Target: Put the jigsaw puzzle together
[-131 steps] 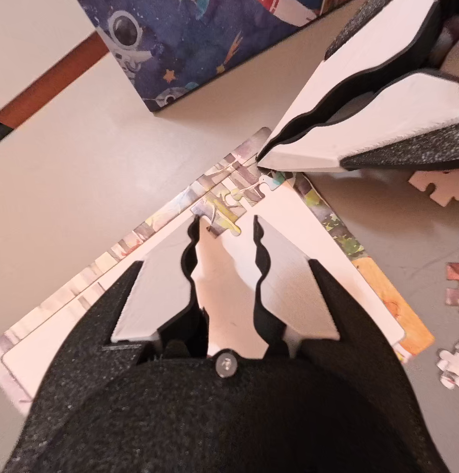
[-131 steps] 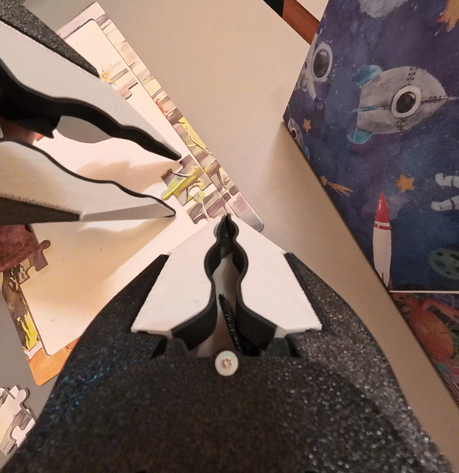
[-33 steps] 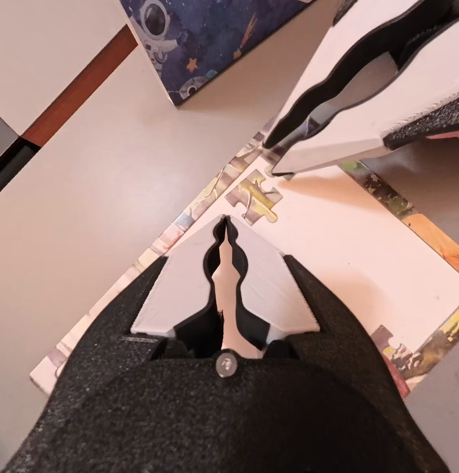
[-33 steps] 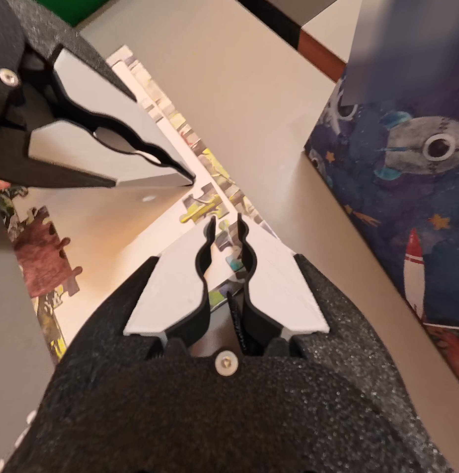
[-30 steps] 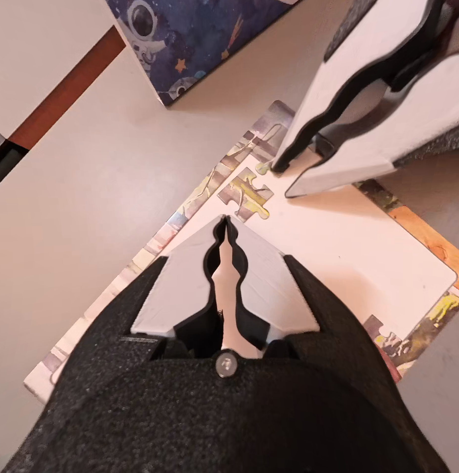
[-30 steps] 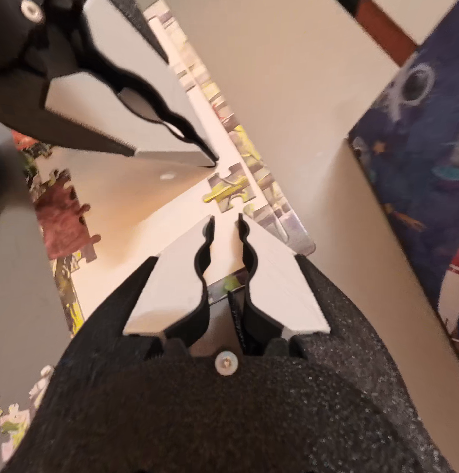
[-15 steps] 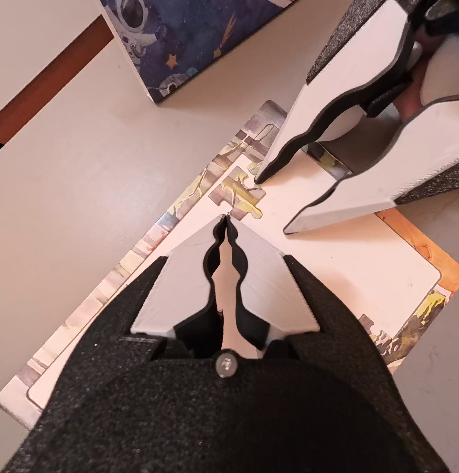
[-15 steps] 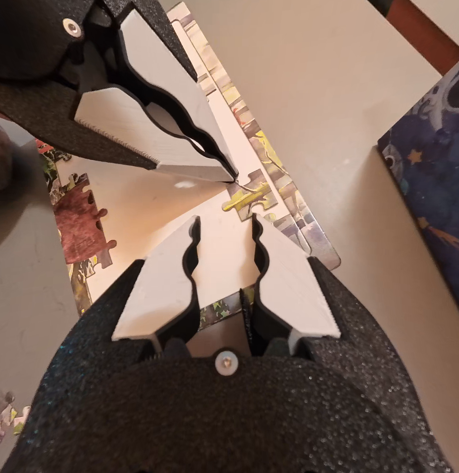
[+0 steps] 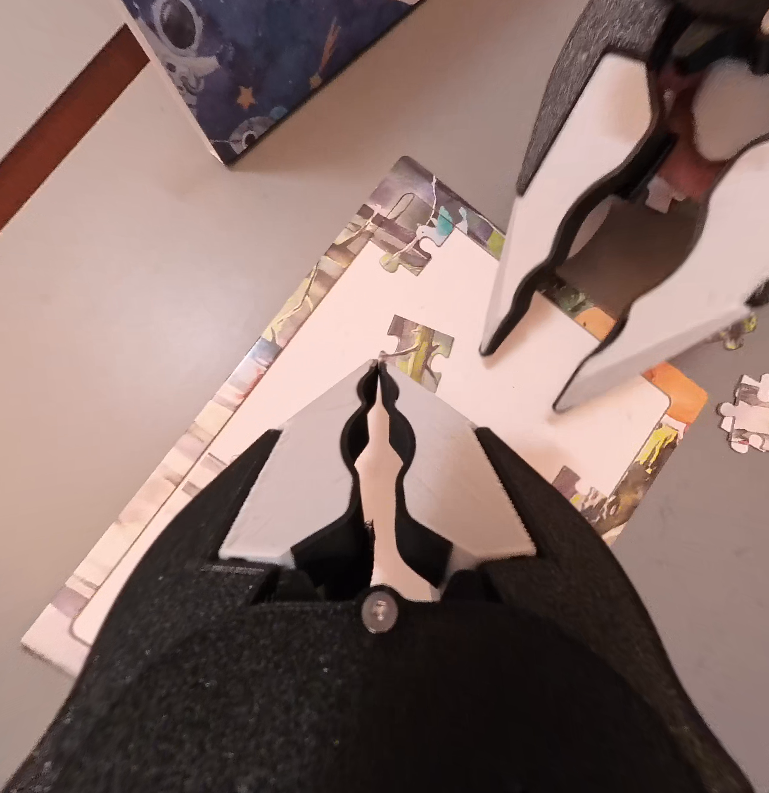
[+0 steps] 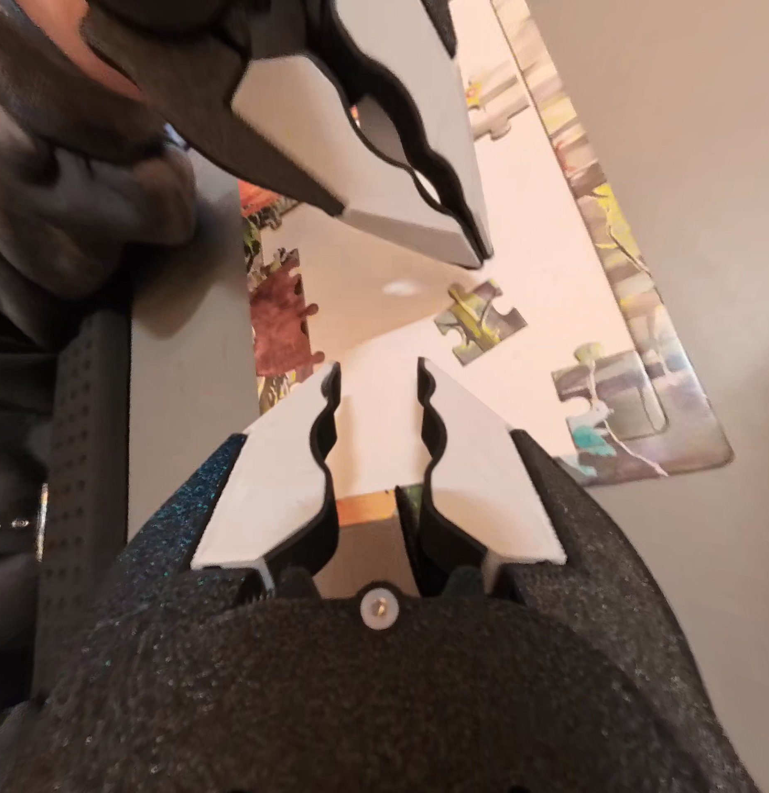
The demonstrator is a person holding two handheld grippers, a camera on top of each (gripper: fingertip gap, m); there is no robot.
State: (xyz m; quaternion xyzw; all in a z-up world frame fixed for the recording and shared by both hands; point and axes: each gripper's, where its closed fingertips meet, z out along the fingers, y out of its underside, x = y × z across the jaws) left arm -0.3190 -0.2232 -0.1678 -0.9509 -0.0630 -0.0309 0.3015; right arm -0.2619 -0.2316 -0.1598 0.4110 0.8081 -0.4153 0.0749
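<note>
The loose puzzle piece point(image 9: 420, 352) with the yellow-green streak is lying flat on the white inside of the puzzle tray point(image 9: 340, 317), apart from the corner piece point(image 9: 410, 253) that is sitting fitted into the tray's far corner. Your left claw point(image 9: 378, 364) is hovering with its tips pressed together and nothing between them, right at the near edge of that loose piece; whether it is touching the piece you cannot tell. Your right claw point(image 10: 376, 369) is standing with its jaws spread and empty above the white tray floor, the loose piece point(image 10: 479, 322) lying just beyond and to the right of its tips. A reddish piece point(image 10: 280, 330) is resting at the tray's other side. Outside the tray, more pieces point(image 9: 752, 414) are lying on the grey worktop point(image 9: 138, 279), and a dark-blue space-patterned box point(image 9: 254, 64) is standing beyond the tray's corner.
</note>
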